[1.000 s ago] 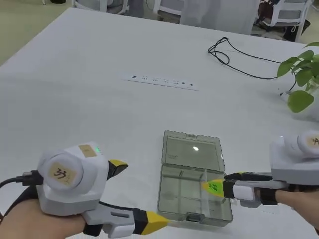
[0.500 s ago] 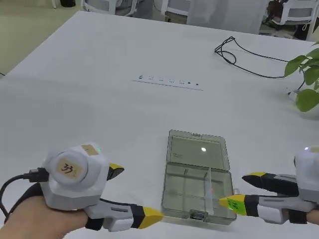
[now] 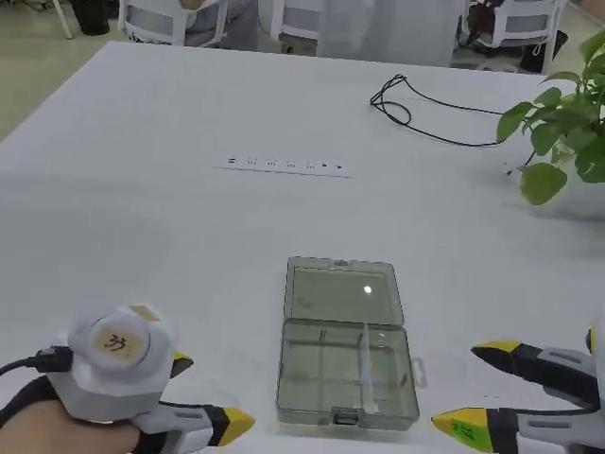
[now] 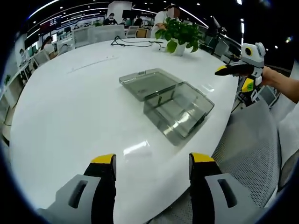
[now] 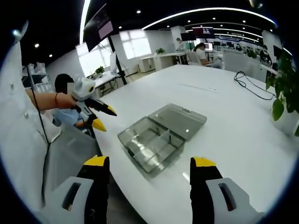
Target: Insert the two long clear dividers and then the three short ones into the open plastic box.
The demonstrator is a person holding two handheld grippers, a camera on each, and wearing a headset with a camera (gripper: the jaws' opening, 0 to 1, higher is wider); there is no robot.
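The clear plastic box [image 3: 345, 374] lies open on the white table, its lid [image 3: 340, 291] folded flat on the far side. Clear dividers stand in its base; one long divider [image 3: 365, 364] catches the light right of centre. My left gripper [image 3: 208, 392] hovers open and empty near the table's front edge, left of the box. My right gripper [image 3: 473, 388] is open and empty to the right of the box, apart from it. From the left gripper [image 4: 153, 161] the box [image 4: 177, 105] lies ahead. The right gripper [image 5: 149, 162] looks at the box [image 5: 156, 137] with a divider inside.
A white power strip [image 3: 288, 165] lies mid-table beyond the box. A black cable [image 3: 406, 99] loops at the far right, next to a leafy plant [image 3: 558, 123]. Office chairs [image 3: 156, 19] line the far edge. The table's front edge is close below both grippers.
My right gripper has drawn back from over the box to its right side. The left gripper has dropped lower toward the front edge. The head camera has shifted.
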